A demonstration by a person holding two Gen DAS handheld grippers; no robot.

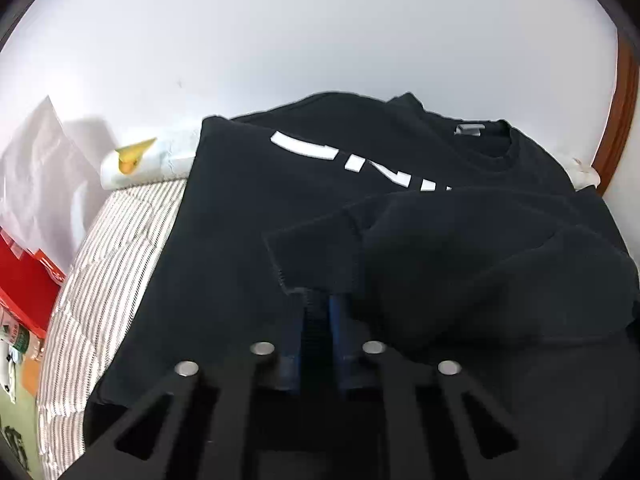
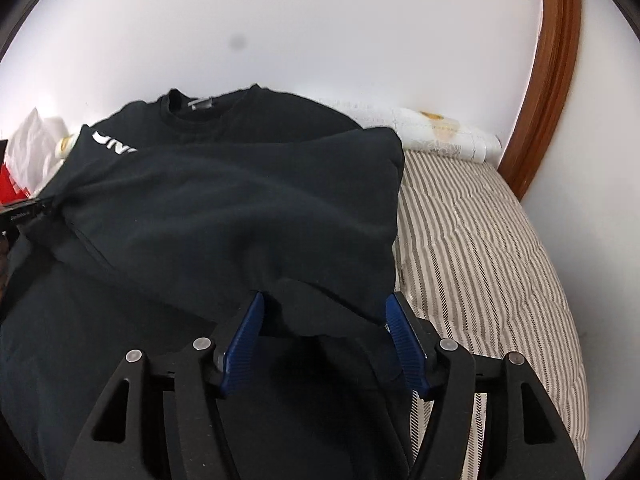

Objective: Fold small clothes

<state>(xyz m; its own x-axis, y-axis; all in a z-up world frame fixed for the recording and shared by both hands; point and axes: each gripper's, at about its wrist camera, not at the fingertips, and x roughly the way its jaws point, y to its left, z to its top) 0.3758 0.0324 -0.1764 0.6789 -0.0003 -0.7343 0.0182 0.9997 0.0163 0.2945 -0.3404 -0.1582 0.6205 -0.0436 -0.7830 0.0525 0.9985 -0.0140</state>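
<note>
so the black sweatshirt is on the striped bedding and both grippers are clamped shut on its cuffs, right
Not quite. Only the left gripper is shut on the black sweatshirt, at a cuff. The right wrist view shows the right gripper open, fabric lying loose between its blue pads. The sweatshirt does lie on the striped bedding.

We take this for a bedroom in a home: a bed (image 2: 480, 248) with a grey-and-white striped quilt fills the lower part of both views and carries a black sweatshirt (image 2: 224, 200). A plain white wall (image 1: 280, 32) rises behind it, with a brown wooden door frame (image 2: 556, 60) at the upper right. Red boxes (image 1: 24, 280) and household clutter sit at the left edge of the left wrist view
</note>
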